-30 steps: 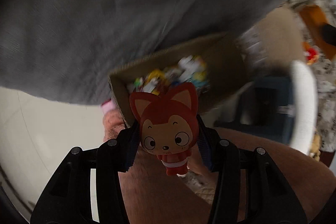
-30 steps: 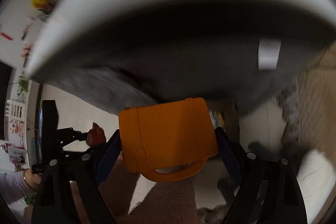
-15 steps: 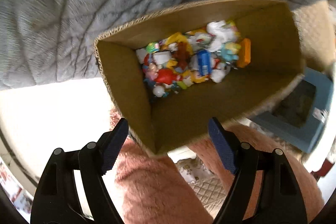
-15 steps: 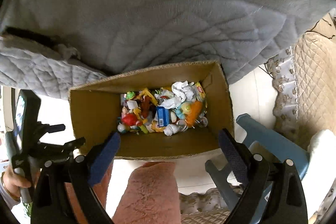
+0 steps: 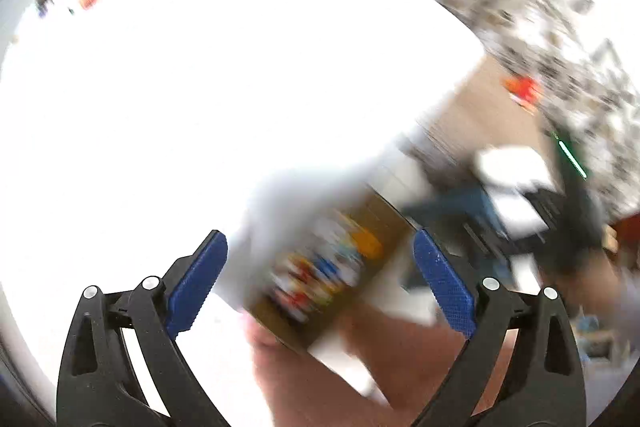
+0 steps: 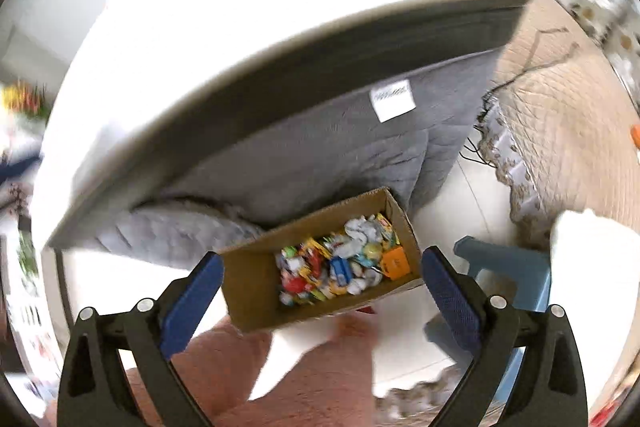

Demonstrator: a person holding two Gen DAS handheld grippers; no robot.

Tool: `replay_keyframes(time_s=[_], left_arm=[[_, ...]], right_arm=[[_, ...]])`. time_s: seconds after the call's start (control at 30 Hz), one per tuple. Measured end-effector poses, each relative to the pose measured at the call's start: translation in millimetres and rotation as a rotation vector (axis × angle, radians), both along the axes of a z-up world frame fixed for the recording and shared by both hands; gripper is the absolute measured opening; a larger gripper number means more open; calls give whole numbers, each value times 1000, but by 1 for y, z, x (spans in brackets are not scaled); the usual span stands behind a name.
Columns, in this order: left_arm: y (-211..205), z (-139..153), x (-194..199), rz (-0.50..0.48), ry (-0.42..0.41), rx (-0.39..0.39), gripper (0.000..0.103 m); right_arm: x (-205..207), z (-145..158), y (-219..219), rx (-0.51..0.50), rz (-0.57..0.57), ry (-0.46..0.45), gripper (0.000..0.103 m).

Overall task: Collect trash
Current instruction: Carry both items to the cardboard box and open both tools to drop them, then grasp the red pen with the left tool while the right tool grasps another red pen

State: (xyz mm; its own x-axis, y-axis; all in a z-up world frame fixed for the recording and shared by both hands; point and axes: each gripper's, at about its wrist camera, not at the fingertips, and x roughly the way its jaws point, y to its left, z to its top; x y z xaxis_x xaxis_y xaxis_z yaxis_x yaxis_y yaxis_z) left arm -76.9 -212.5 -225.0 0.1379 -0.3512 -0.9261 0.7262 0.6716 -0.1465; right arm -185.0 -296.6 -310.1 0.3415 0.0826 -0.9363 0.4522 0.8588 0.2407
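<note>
Overhead, a wide white desk [image 6: 280, 7] fills the right wrist view from 10 to 2 o'clock, its dark underside edge running diagonally, with a grey quilted cover [image 6: 320, 155] hanging below it. A white label [image 6: 393, 99] is sewn to that cover; its writing is too blurred to read. At 3 o'clock lies a beige quilted cushion [image 6: 560, 115], and at 4 o'clock a blue plastic stool [image 6: 508, 267] stands just beside the box, on pale floor.

Below centre sits the open cardboard box [image 6: 256, 287], its far rim just under the cover's hem. Inside lies the trash [image 6: 340, 267]: crumpled white paper, bright wrappers and small toys, with an orange toy case [image 6: 395, 262] at the 3 o'clock end.

Both tools are empty. The right hand-held gripper [image 6: 322, 287] has its blue pads [image 6: 192, 303] spread wide, framing the box from above without touching it. The left hand-held gripper [image 5: 320, 283] is likewise spread wide; its view is badly motion-blurred, showing only the smeared cardboard box [image 5: 320, 267] between the pads [image 5: 196, 283] and a washed-out white surface from 9 to 1 o'clock.
</note>
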Motion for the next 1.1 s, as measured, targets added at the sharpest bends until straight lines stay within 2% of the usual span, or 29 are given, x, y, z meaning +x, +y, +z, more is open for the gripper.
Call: replay_keyframes(time_s=[0.07,0.2,0.27,0.4,0.47,0.5,0.53,0.6,0.63,0.67,0.8,0.9,0.97,1.03,1.1], left_arm=[[-28,-2,66,88,-40,26,92],[-77,-20,180,227,-35,44,92],[-92,-23,223,290,-38,55,92],[-125,-39,270,301,-12,71,88],[-136,-43,272,281,-15,97,67],[-142,-44,272,272,-26,116,66],[-148,-43,268,258,-66,138,58],[-152,-35,260,243,-83,122,45],[-154,-31,259,239,-87,116,24],[-153,-30,257,236,-87,112,14],[-127,-25,250,227,-34,66,14],[-78,-7,232,216,10,6,13],[-42,2,220,209,15,-23,13],[3,10,205,227,26,-33,14],[45,15,191,253,46,-43,14]], right_arm=[[-5,15,3,15,-57,-38,97],[-7,35,15,37,-139,-86,97],[-7,42,23,41,-173,-97,97],[-7,50,37,50,-231,-115,97],[-6,55,41,60,-260,-131,97],[-5,58,42,63,-268,-136,97],[-4,60,44,66,-276,-143,97],[-1,62,44,70,-280,-148,97],[1,63,44,69,-276,-146,97],[5,65,42,63,-268,-144,97],[32,79,29,30,-213,-171,97],[76,99,20,-33,-112,-227,97],[122,108,15,-94,-9,-263,97],[170,108,7,-140,67,-260,97],[236,102,-5,-185,126,-241,96]])
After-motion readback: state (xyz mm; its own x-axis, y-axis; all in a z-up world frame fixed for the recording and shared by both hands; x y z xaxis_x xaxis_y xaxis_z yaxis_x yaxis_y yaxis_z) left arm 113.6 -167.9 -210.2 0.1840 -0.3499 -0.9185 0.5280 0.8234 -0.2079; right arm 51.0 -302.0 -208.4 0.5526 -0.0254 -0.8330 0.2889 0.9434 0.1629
